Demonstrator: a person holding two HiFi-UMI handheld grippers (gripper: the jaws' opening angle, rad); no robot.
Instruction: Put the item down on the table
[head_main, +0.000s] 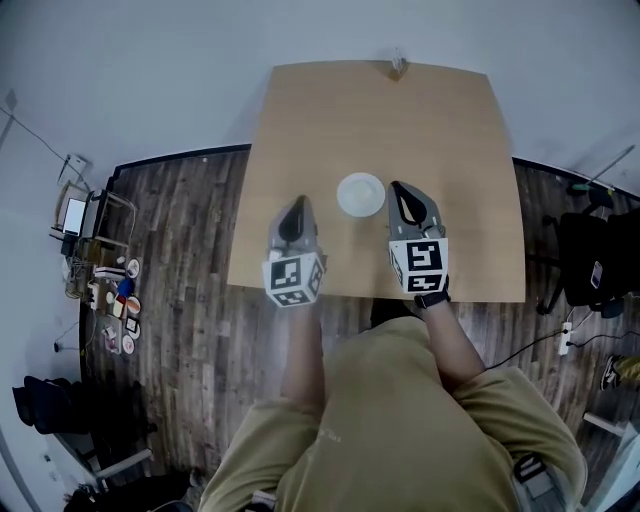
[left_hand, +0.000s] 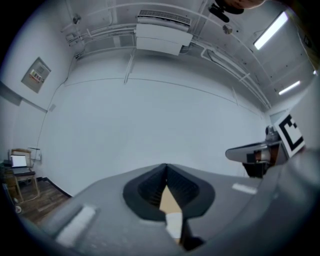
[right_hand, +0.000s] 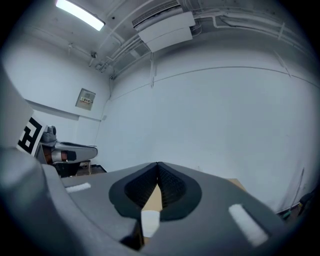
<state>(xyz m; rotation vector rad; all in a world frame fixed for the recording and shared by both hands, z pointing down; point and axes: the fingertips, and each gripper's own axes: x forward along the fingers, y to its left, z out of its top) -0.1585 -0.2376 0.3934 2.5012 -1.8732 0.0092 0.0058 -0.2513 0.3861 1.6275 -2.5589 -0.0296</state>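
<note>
A round white dish (head_main: 360, 194) lies on the tan wooden table (head_main: 380, 110), near its middle. Both grippers are held level above the table's near half, one on each side of the dish. The left gripper (head_main: 294, 212) is shut with nothing in it, a little to the dish's near left. The right gripper (head_main: 401, 190) is also shut and empty, its tip just right of the dish. In the left gripper view the jaws (left_hand: 165, 168) meet at a point against a bare wall. The right gripper view shows its own jaws (right_hand: 157, 165) closed the same way.
A small object (head_main: 397, 66) stands at the table's far edge. Clutter and a shelf (head_main: 100, 280) crowd the wooden floor at left. Dark chairs and a cable (head_main: 590, 260) stand at right. The person's torso (head_main: 400, 420) fills the near foreground.
</note>
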